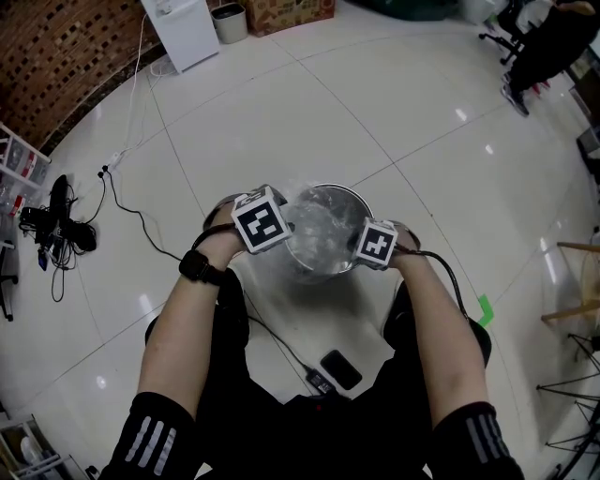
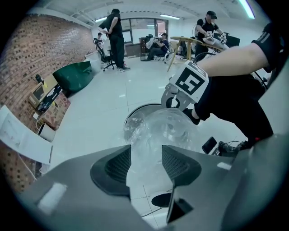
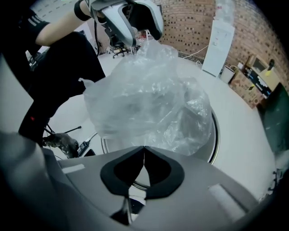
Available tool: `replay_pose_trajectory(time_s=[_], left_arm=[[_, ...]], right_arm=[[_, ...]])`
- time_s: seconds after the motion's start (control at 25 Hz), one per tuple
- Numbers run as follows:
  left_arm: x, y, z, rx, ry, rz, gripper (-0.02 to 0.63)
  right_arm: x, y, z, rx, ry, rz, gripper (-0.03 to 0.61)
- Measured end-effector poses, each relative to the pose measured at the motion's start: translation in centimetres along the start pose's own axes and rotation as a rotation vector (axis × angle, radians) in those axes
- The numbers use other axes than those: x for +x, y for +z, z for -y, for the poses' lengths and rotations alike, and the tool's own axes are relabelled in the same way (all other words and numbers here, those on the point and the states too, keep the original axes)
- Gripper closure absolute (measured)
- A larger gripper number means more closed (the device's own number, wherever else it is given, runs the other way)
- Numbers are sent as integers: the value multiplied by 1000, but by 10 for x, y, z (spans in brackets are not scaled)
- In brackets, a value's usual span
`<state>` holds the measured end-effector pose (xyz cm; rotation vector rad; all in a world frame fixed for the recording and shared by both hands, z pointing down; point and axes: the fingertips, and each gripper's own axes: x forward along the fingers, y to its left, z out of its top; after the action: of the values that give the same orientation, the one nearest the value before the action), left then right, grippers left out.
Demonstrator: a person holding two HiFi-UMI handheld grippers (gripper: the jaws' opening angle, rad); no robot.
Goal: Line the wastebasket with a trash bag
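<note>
A round metal wastebasket [image 1: 352, 194] stands on the white tiled floor in front of me. A clear trash bag [image 1: 319, 230] billows out of its mouth. My left gripper [image 2: 146, 162] hangs over the basket's left side with its jaws apart; bag film shows in the gap, and the pads are not pressing on it. My right gripper [image 3: 144, 155] is at the basket's right side, pointing steeply down. Its pads meet on the bag's lower edge [image 3: 153, 144], just over the basket's rim [image 3: 214, 135]. The right gripper view shows the left gripper [image 3: 133, 43] at the bag's peak.
A black phone [image 1: 340, 369] on a cable lies on the floor between my legs. A white cabinet [image 1: 183, 28] stands by the brick wall, with cables and gear [image 1: 56, 225] at the left. Green tape [image 1: 485, 307] marks the floor at the right. People [image 2: 115, 38] stand far off.
</note>
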<state>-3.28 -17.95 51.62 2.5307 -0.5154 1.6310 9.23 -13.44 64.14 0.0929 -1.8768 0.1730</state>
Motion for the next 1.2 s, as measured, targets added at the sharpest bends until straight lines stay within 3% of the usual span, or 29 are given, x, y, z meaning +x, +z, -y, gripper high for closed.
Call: replay_pose_trajectory(time_s=[0.2, 0.32, 0.68, 0.76, 0.92, 1.2], left_arm=[[-1, 9, 2, 7, 0, 13, 407], [-1, 13, 2, 8, 0, 22, 407], [-10, 12, -4, 4, 10, 35, 407], [-12, 11, -5, 6, 13, 35, 407], [-15, 10, -5, 2, 17, 34, 407], [-16, 12, -5, -2, 17, 35, 407]], right_arm=[[18, 10, -1, -72, -12, -15, 558], [23, 8, -2, -107, -19, -36, 470], [-57, 36, 16, -130, -118, 75, 465], [-75, 54, 13, -61, -87, 183, 465], [-87, 76, 15, 229, 55, 382, 448], [-43, 58, 11, 383, 160, 356, 426]])
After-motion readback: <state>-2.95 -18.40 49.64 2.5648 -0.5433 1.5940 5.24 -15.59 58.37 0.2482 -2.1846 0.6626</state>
